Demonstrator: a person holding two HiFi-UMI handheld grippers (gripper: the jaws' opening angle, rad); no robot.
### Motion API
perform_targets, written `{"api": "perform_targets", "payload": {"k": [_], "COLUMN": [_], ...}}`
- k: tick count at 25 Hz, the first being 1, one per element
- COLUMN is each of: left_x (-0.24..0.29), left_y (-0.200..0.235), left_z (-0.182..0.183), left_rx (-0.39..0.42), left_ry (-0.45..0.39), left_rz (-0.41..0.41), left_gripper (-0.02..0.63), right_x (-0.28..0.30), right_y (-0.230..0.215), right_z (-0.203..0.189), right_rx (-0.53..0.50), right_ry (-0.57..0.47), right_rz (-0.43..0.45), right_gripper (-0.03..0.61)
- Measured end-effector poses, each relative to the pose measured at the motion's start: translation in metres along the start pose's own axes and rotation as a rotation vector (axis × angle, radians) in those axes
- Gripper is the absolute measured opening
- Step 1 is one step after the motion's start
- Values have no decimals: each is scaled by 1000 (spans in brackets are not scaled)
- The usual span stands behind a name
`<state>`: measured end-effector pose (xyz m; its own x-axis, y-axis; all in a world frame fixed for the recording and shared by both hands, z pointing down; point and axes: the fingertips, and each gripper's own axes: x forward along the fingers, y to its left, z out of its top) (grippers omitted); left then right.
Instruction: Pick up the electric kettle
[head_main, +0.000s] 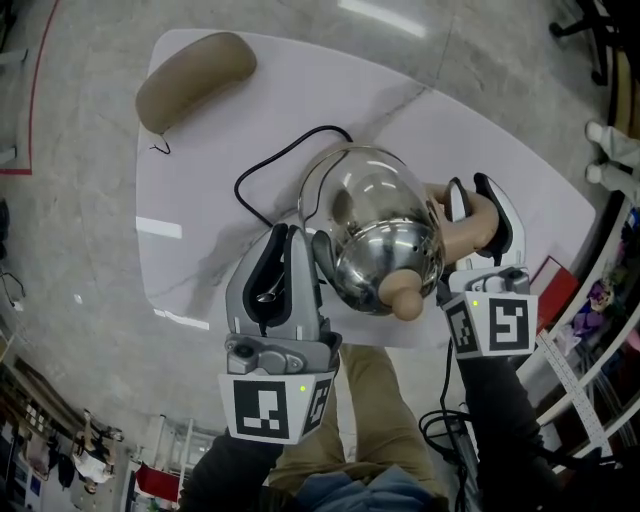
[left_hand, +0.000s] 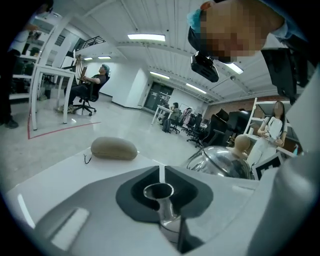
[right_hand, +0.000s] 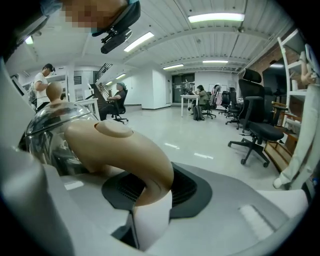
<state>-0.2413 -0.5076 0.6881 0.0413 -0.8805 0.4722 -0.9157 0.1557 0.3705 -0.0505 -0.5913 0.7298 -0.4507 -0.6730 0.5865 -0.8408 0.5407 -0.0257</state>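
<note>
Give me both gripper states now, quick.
Left hand-held gripper: closed on the kettle spout.
Right hand-held gripper: closed on the kettle handle.

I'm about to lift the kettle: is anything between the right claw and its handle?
Nothing visible. The handle is clamped directly in the right claw, and the left claw is closed on the spout. Only the cord trails across the table behind.

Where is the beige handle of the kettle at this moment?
In the head view the beige handle sticks out from the right side of the kettle, over the right part of the table, clamped between the jaws of the right gripper.
</note>
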Motion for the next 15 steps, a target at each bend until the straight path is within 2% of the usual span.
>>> {"api": "perform_targets", "payload": {"k": [8, 15], "left_x": [5, 4], "left_y": [0, 2], "left_z": [3, 5], "left_rx": [57, 52], "left_ry": [18, 24], "left_rz": [12, 26], "left_gripper": [28, 26], "right_x": [-5, -7], "right_y": [0, 1], "right_z": [-3, 3], "right_rx": [21, 17], "right_ry": [19, 7], "right_rz": [-1, -4], "right_gripper": [153, 152]}}
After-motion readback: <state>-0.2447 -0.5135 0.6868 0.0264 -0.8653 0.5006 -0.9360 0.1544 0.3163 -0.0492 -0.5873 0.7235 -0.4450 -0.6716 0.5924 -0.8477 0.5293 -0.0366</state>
